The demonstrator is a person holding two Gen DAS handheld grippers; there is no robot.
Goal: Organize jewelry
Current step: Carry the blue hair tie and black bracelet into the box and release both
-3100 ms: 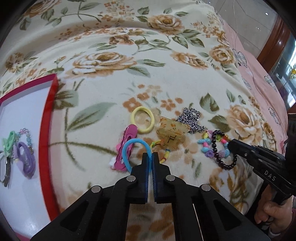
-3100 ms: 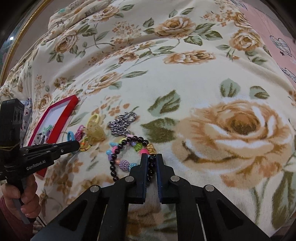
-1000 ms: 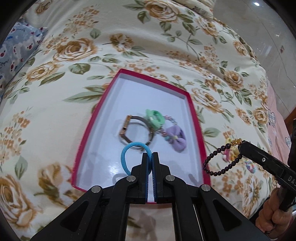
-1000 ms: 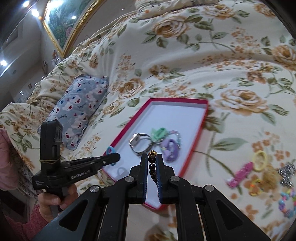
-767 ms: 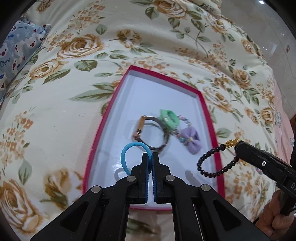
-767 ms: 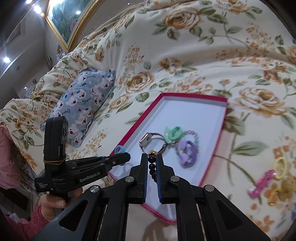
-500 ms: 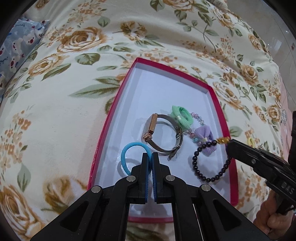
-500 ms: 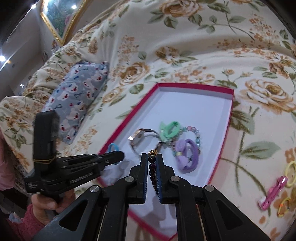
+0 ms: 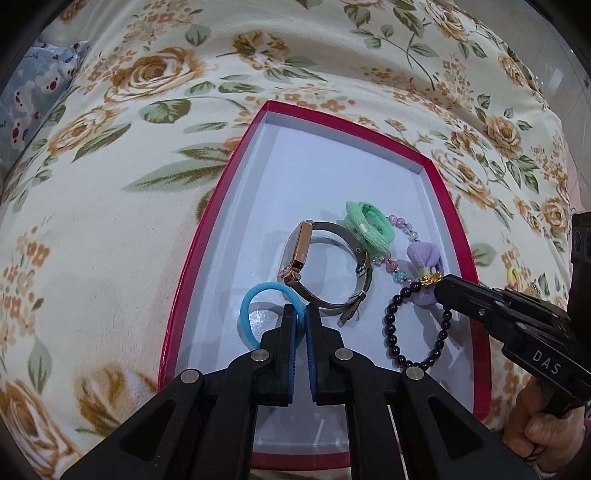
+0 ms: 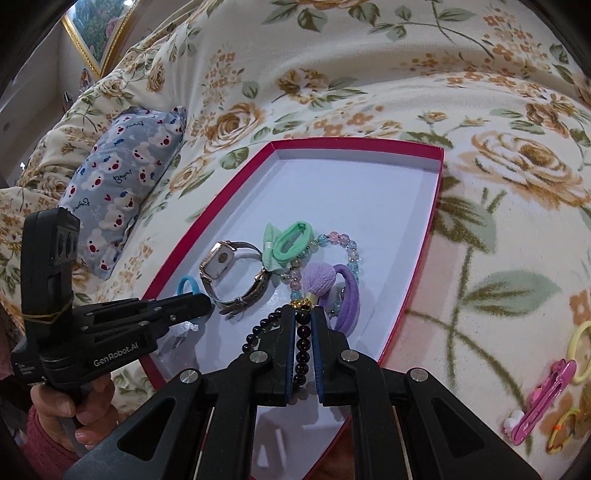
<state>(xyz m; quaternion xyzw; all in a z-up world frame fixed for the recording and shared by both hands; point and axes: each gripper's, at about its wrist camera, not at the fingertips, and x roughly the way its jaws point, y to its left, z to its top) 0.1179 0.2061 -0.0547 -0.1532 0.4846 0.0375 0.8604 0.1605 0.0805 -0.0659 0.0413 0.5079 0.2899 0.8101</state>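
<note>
Left wrist view: the left gripper (image 9: 300,314), jaws opening, still pinches a blue elastic hair tie (image 9: 255,299) over the red-rimmed white tray (image 9: 441,192), beside a rose-gold mesh-band watch (image 9: 317,266).

Right wrist view: the right gripper (image 10: 303,325) clamps a black beaded bracelet (image 10: 301,350) above that tray, touching a purple bow hair tie (image 10: 332,288).

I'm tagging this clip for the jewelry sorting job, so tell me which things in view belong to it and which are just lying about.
Part of the job:
- red tray
- blue hair tie, in left gripper
- black bead bracelet, in right gripper
- watch, green hair tie, purple hair tie, pastel bead bracelet, already in the tray
- pink hair clip, yellow hair tie, waiting on the blanket

Just lying about:
- floral blanket
- bear-print pillow
- framed picture
</note>
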